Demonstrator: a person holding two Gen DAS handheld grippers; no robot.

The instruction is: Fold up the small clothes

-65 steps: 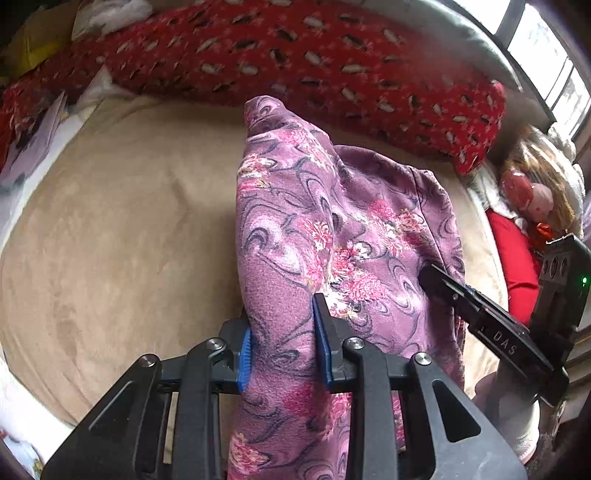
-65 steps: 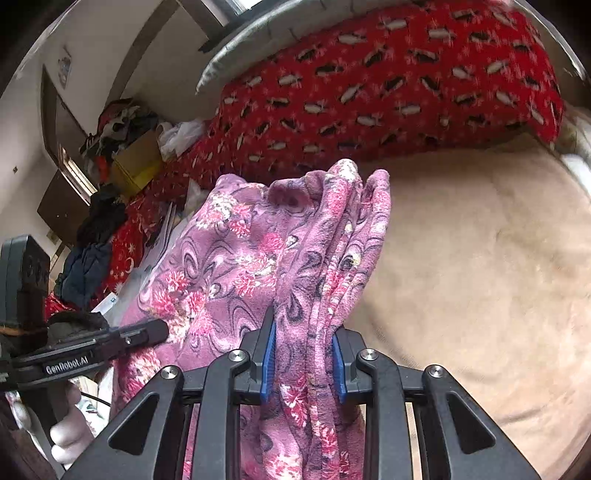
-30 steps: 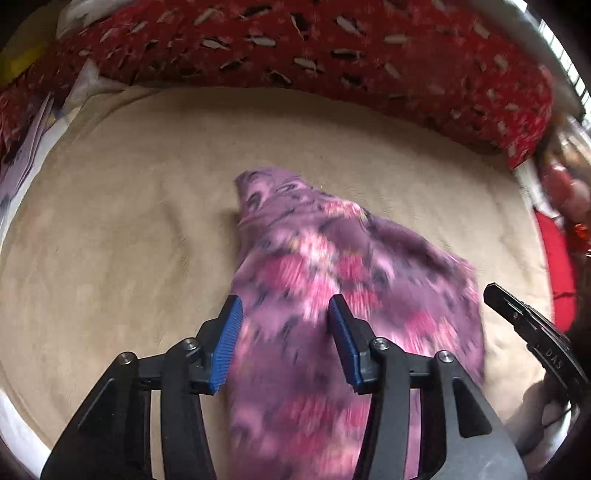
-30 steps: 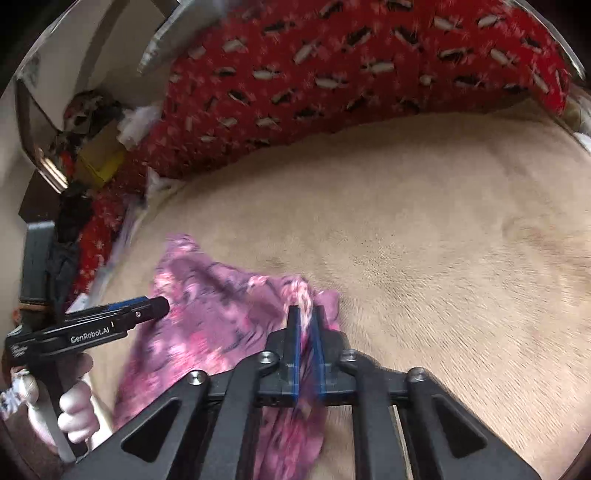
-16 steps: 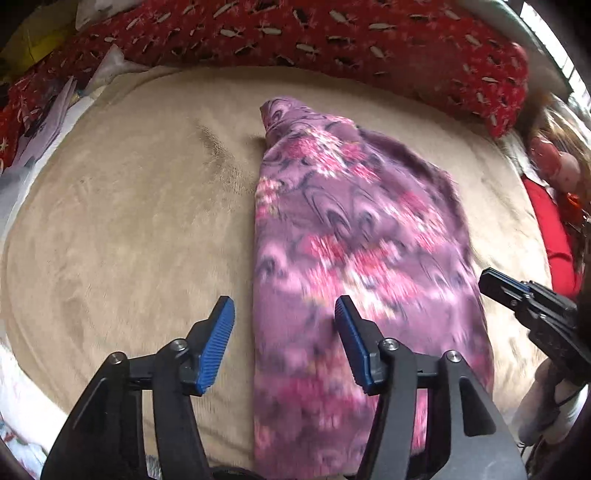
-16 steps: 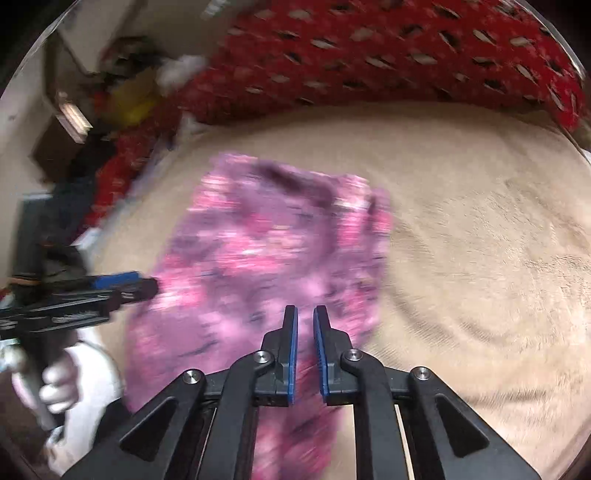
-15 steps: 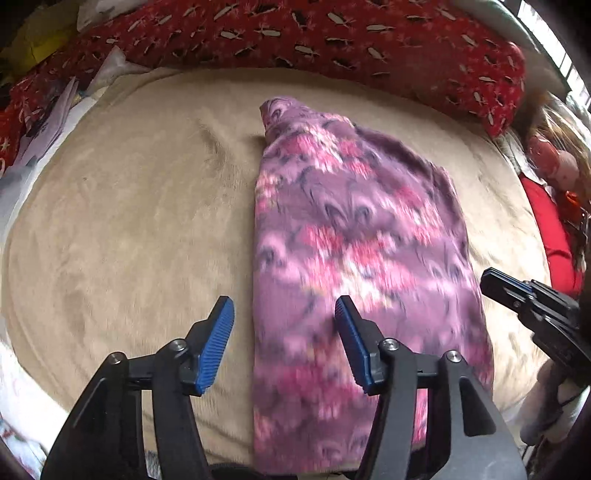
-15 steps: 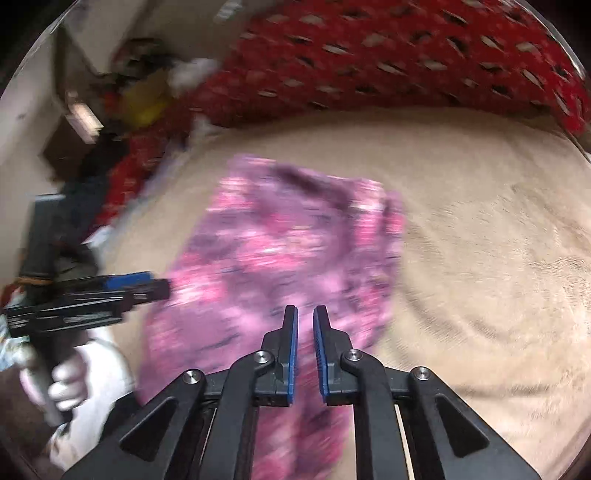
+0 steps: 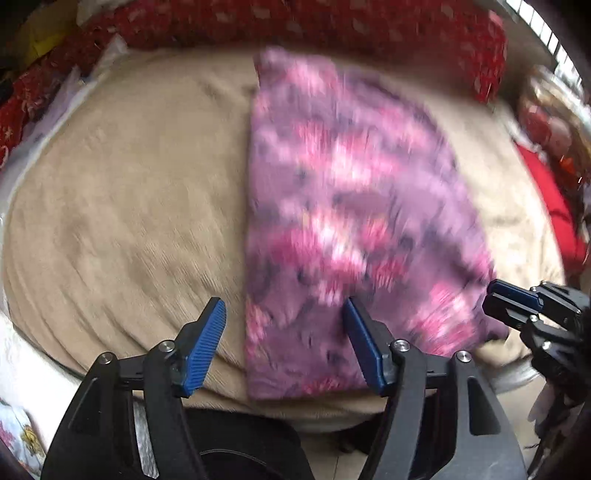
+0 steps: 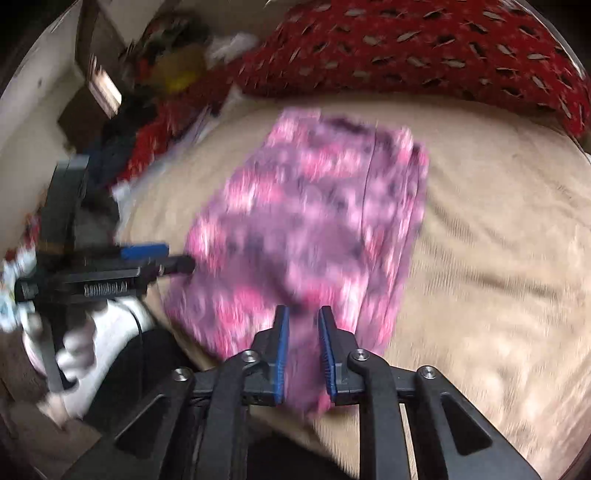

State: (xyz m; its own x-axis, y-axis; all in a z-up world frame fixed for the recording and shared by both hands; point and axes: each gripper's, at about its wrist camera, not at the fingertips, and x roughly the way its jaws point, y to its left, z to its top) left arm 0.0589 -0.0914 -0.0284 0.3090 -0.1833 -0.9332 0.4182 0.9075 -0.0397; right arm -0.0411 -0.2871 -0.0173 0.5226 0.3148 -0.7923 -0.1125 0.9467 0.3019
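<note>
Both ribbed blue-padded grippers, left gripper (image 9: 284, 332) and right gripper (image 10: 303, 343), are opening, released above the fuzzy purple floral garment (image 9: 351, 206), folded into a long rectangle at the tan plush blanket's (image 9: 129, 184) near edge.

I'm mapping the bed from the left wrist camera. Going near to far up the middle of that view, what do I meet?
left tool with jaws opening and nothing gripped → purple floral garment lying flat on the tan blanket → red patterned cushion.

White lettering on the left tongs (image 10: 147, 264) is too blurred to read.
</note>
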